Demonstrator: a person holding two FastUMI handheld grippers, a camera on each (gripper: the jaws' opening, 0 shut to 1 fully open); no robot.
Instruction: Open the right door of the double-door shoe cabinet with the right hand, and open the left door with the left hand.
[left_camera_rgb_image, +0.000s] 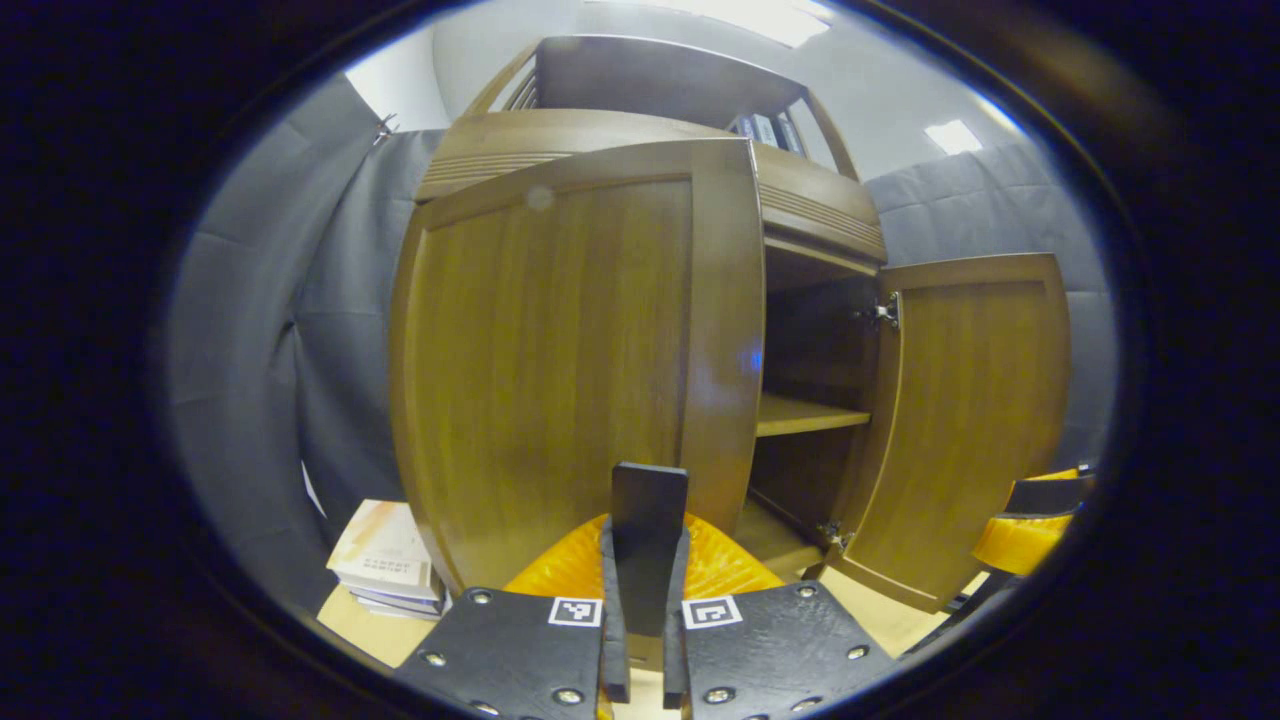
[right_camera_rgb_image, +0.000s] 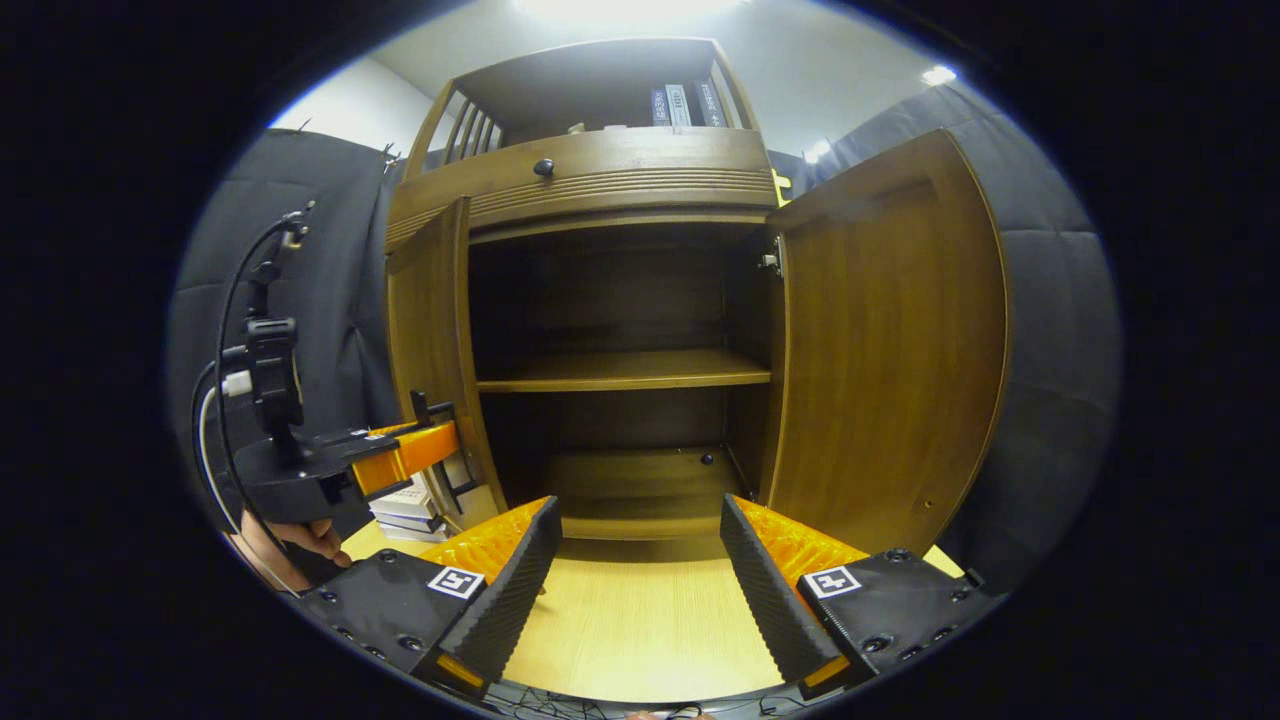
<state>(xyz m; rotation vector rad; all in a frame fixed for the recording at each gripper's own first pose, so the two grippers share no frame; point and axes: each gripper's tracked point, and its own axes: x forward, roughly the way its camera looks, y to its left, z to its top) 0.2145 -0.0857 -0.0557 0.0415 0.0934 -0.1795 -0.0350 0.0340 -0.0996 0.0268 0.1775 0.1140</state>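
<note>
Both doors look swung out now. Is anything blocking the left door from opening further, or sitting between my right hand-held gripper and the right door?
Nothing visible blocks either. The left door is swung out, with a stack of books on the floor behind it. The right hand-held gripper is open, facing the cabinet interior, with the right door open beside it.

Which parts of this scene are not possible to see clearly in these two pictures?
- Left gripper view: the brown wooden left door hides the cabinet's left half.
- Left gripper view: the left tool looks closed on the door's edge; the contact is hidden.
- Right gripper view: titles of books on the top shelf are too small.
- Right gripper view: the hand is cut off by the edge.
</note>
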